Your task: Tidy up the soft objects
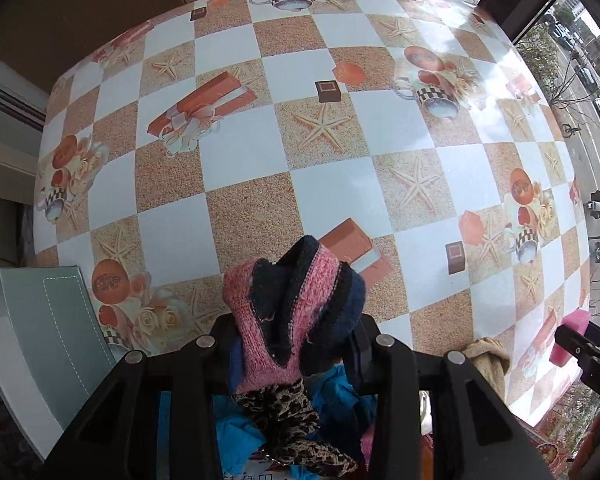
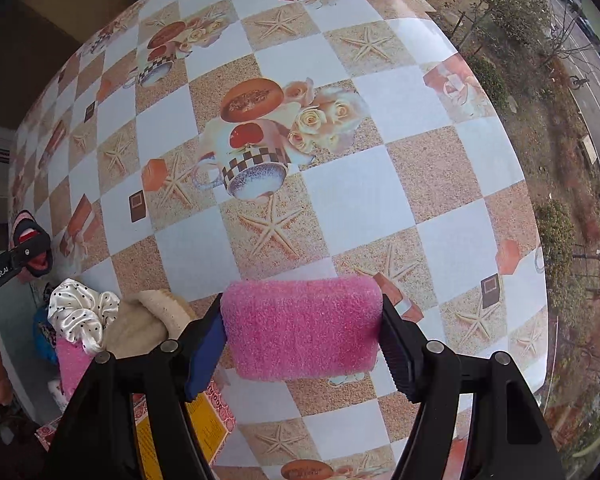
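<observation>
Left gripper (image 1: 294,344): clamped on a knitted pink and navy sock (image 1: 296,304), which bunches up between the black fingers above the table
Right gripper (image 2: 302,332): clamped on a pink sponge (image 2: 302,326), one pad pressed on each end, the sponge held clear of the table
Pile under the left gripper: blue cloth (image 1: 336,404) and a leopard-print piece (image 1: 288,420), at the near edge
Pile left of the right gripper: white polka-dot satin scrunchie (image 2: 80,312), beige cloth (image 2: 140,328), another pink sponge (image 2: 70,364)
Table (image 2: 360,200): checked cloth printed with starfish, cups and roses, far part bare
Grey container (image 1: 40,340): near left corner in the left wrist view
Beyond the right edge: street and trees through a window
</observation>
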`<state>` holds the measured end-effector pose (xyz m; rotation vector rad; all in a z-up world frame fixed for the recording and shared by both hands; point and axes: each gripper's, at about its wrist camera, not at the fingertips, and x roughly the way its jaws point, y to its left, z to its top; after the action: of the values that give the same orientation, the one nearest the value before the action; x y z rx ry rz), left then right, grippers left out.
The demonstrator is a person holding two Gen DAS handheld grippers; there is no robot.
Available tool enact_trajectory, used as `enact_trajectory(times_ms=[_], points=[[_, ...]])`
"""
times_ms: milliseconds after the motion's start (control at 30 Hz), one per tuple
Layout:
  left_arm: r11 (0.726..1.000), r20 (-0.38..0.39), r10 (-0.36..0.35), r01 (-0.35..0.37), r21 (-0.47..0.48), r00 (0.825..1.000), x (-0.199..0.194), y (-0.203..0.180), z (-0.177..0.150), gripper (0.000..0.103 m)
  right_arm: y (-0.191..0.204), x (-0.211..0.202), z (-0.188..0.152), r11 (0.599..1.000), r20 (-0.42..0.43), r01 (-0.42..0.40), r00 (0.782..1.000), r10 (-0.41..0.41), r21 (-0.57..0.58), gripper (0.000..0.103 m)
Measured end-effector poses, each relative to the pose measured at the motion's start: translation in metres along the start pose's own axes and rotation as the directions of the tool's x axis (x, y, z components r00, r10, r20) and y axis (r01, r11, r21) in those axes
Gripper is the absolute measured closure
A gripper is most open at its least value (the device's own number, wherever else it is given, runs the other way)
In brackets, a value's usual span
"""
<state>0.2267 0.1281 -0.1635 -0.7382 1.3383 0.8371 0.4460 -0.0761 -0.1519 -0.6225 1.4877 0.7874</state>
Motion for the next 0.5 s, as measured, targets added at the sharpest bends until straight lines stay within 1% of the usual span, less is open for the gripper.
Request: enact_trajectory(times_ms=[167,233,333,400,500], points=[[1.0,0.04,-0.014,0.014,0.018,0.999,-0.034,0.005,-0.019,0.061,-0.004,-0.03,-0.011,0.997,0.028,-0.054,0.998,0.053,0.048,0.032],[0.999,0.047,-0.022,0.021,0.027,0.999,-0.059,0.011,-0.036,0.061,-0.002,-0.038,-0.018,0.996,0.038,-0.072,0.997,0.07,0.061,0.032],[0.998,0.057,-0.027,0.024,0.05,0.998,-0.069,0.009,-0.048,0.061,0.002,-0.053,-0.026,0.993,0.058,-0.087,0.995,0.083,0.074,0.032],[0.997,0.052,-0.037,0.033,0.071,0.998,-0.071,0.01,-0.057,0.061,0.005,-0.063,-0.031,0.994,0.065,-0.082,0.995,0.077,0.073,0.032],[0.993,0.048,-0.045,0.04,0.111,0.998,-0.078,0.01,-0.075,0.061,0.015,-0.07,-0.039,0.992,0.085,-0.097,0.992,0.091,0.076,0.032]])
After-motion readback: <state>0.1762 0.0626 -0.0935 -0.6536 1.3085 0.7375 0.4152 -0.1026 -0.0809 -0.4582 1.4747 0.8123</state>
